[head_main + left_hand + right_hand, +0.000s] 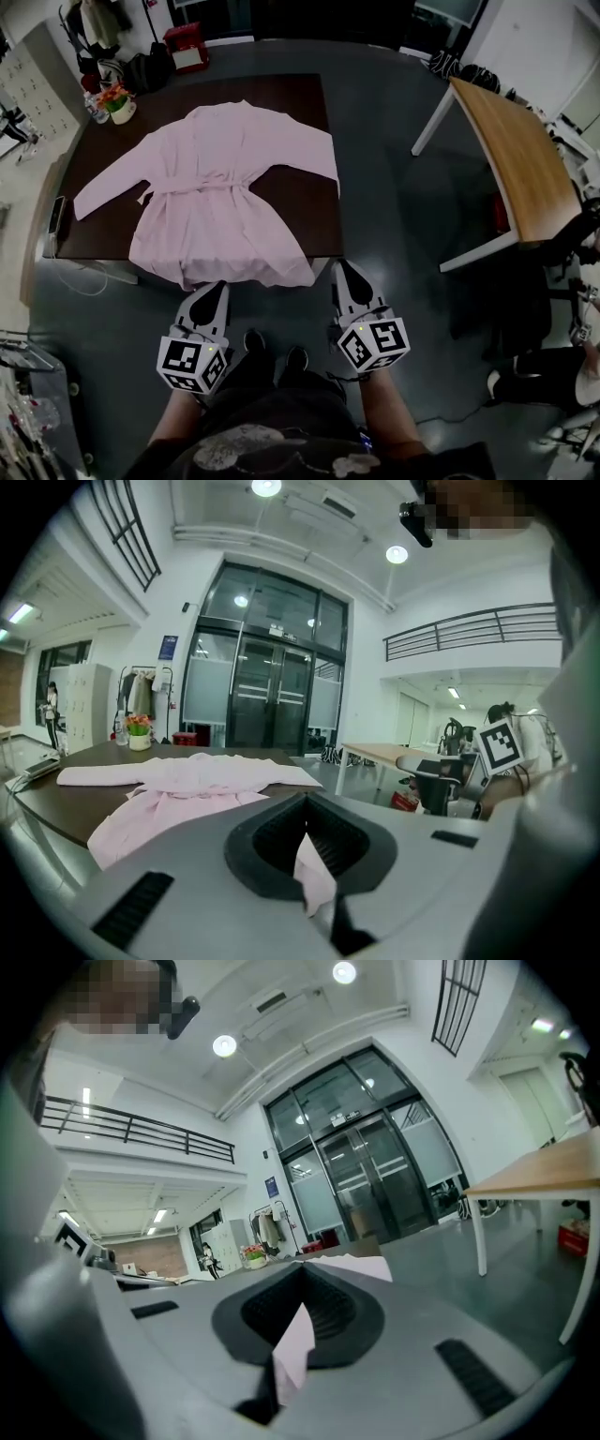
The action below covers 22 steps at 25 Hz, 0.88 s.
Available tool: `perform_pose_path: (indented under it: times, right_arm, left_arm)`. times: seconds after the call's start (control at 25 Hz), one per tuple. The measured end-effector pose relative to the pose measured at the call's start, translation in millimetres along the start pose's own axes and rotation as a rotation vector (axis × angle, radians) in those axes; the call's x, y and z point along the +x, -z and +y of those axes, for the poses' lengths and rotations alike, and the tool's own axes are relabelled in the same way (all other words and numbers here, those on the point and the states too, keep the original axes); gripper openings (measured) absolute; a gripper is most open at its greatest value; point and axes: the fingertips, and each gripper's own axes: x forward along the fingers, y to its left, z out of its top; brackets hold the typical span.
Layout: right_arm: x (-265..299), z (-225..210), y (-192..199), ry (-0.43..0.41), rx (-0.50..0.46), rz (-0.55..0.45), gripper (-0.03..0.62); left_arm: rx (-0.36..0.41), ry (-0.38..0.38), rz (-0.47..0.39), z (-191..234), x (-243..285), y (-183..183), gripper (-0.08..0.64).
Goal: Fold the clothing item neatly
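A pale pink robe (225,197) lies spread flat, sleeves out and belt tied, on a dark table (300,103). Both grippers hover just off the table's near edge, pointing at the hem. My left gripper (214,289) is shut, its tip just short of the hem's middle. My right gripper (343,269) is shut, to the right of the hem's right corner. In the left gripper view the robe (187,775) lies ahead beyond the left gripper (312,860). The right gripper view shows the right gripper (292,1340) and a bit of robe (352,1265). A pale sliver sits where each pair of jaws meets; I cannot tell what it is.
A light wooden table (516,159) stands to the right across a strip of grey floor. A flower pot (117,105) sits at the dark table's far left corner, a flat device (54,220) on its left edge. A red box (186,47) stands beyond.
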Motion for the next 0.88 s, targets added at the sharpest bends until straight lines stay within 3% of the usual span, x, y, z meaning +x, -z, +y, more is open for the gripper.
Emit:
perform_pose_path:
  times: [0.16,0.4,0.6,0.88]
  right_arm:
    - [14.4,-14.6,5.9,0.022,0.046,0.01,-0.009]
    - [43.6,-45.3,-4.7,0.123,0.005,0.014,-0.009]
    - [80.0,-83.2,-25.9,0.263,-0.031,-0.034,-0.009]
    - [127.3,-106.9,-17.1,0.322,-0.038,-0.004,-0.009]
  left_arm:
    - [-0.009,0.02,0.015,5.4,33.9,-0.3,0.009]
    - [-0.048,0.053,0.03,28.3,99.0,-0.6,0.009]
    - [-0.018,0.129,0.054,35.1,147.7,-9.1,0.01]
    - [-0.013,0.221,0.098,42.8,203.9,-6.2,0.009]
